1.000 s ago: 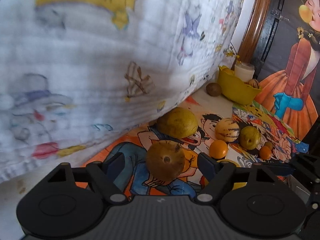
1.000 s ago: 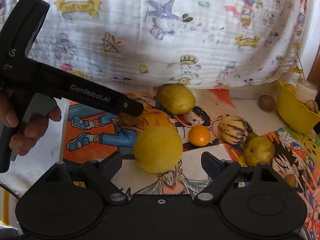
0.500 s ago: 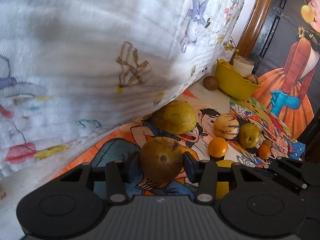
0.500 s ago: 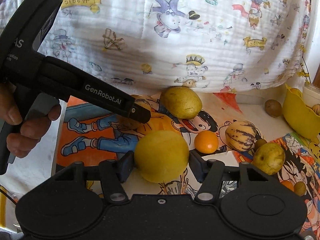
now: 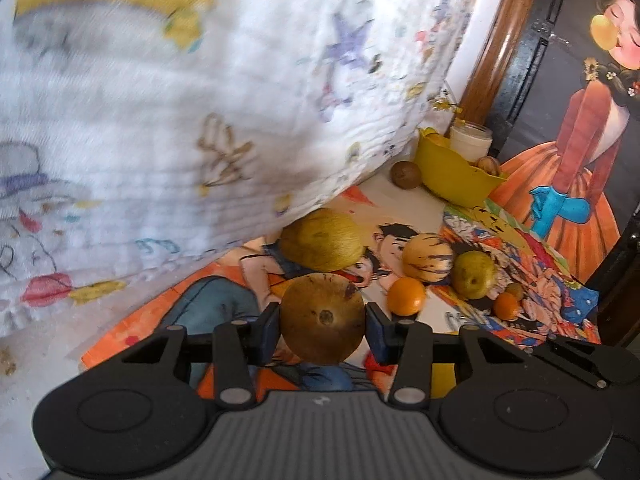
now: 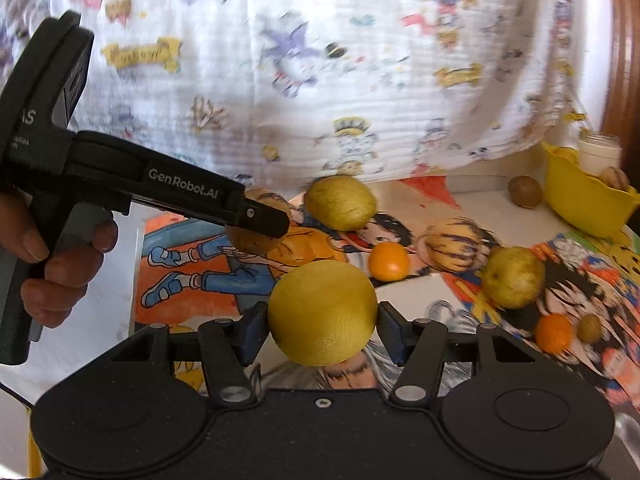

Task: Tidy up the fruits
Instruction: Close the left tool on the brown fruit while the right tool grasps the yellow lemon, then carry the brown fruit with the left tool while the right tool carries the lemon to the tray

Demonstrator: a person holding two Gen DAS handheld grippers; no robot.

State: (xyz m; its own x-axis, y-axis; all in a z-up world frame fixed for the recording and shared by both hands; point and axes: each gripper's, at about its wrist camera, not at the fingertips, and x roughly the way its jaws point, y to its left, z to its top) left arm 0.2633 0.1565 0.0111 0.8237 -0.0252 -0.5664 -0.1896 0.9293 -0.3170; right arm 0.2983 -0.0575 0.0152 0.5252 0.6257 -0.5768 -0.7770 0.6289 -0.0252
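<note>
— Low in the middle of each frame, what's caught?

— The left gripper (image 5: 323, 322) is clamped on a brown fruit (image 5: 322, 319); the right gripper (image 6: 322, 326) squeezes a yellow fruit (image 6: 322, 312). Both closed onto them within the last second.

— How will they handle?

— Round, firm, probably smooth-skinned, so likely to roll or slip. Pads at the widest middle look right; squeeze gently to avoid bruising.

— Where to?

— Probably the yellow bowl (image 6: 576, 204), at the right edge.

A hanging printed cloth (image 6: 360, 80) walls off the far side, while scattered fruit crowd the way to the yellow bowl (image 6: 580, 204); bare desk (image 6: 472, 204) lies before it.
</note>
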